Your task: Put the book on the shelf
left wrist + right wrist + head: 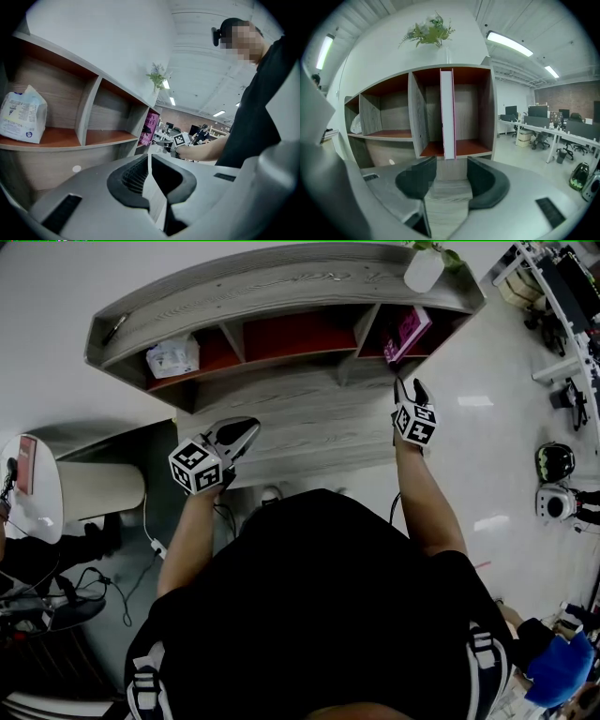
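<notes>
A pink book (409,332) stands upright in the rightmost compartment of the curved grey wooden shelf (281,287). In the right gripper view its white page edge (448,112) faces me, at the compartment's middle. My right gripper (410,386) sits just in front of that compartment, below the book; the gripper (451,164) is open with nothing between its jaws and stands clear of the book. My left gripper (244,433) hangs lower, in front of the shelf's base, and the gripper (149,161) is shut and empty. From its view the book (151,126) shows far right.
A white packet (172,357) lies in the left compartment; the middle one holds nothing. A white vase with a plant (424,268) stands on the shelf top above the book. A round white table (37,493) is at left, and gear (555,461) lies on the floor at right.
</notes>
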`<state>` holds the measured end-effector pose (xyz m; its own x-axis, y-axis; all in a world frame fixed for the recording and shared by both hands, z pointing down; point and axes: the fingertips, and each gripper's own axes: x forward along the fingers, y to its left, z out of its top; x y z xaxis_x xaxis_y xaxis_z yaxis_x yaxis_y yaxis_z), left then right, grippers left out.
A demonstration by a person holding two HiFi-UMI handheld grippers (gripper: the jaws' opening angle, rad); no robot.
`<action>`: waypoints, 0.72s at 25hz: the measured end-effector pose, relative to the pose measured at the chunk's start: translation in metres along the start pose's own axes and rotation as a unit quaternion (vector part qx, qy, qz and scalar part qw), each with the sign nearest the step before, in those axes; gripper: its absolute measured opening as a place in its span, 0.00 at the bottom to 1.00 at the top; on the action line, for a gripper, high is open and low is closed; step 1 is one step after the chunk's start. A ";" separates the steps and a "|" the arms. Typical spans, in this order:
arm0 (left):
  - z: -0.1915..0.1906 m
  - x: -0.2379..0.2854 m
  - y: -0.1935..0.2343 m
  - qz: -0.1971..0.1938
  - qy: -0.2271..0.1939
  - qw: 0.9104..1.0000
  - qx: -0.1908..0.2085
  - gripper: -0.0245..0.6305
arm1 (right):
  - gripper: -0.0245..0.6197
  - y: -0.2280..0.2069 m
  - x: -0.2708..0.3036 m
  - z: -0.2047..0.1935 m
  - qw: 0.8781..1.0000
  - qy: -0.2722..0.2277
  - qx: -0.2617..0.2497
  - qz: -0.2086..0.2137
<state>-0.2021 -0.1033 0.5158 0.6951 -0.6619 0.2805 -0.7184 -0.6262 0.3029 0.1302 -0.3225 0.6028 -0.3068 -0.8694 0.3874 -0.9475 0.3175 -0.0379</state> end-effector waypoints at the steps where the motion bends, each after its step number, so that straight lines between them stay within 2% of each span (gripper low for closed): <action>1: 0.000 0.000 -0.001 -0.002 0.000 1.000 0.001 0.10 | 0.36 0.000 -0.004 -0.001 1.000 -0.002 0.002 0.002; 9: 0.003 0.004 -0.010 -0.017 -0.002 1.000 0.011 0.10 | 0.36 0.003 -0.034 -0.001 1.000 -0.014 0.004 0.014; 18: 0.010 0.012 -0.021 -0.042 0.001 0.999 0.025 0.10 | 0.30 0.008 -0.058 0.000 0.999 -0.022 -0.010 0.020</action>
<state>-0.1787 -0.1019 0.5038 0.7536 -0.6049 0.2573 -0.6573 -0.6998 0.2798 0.1405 -0.2696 0.5806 -0.3491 -0.8713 0.3450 -0.9322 0.3603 -0.0335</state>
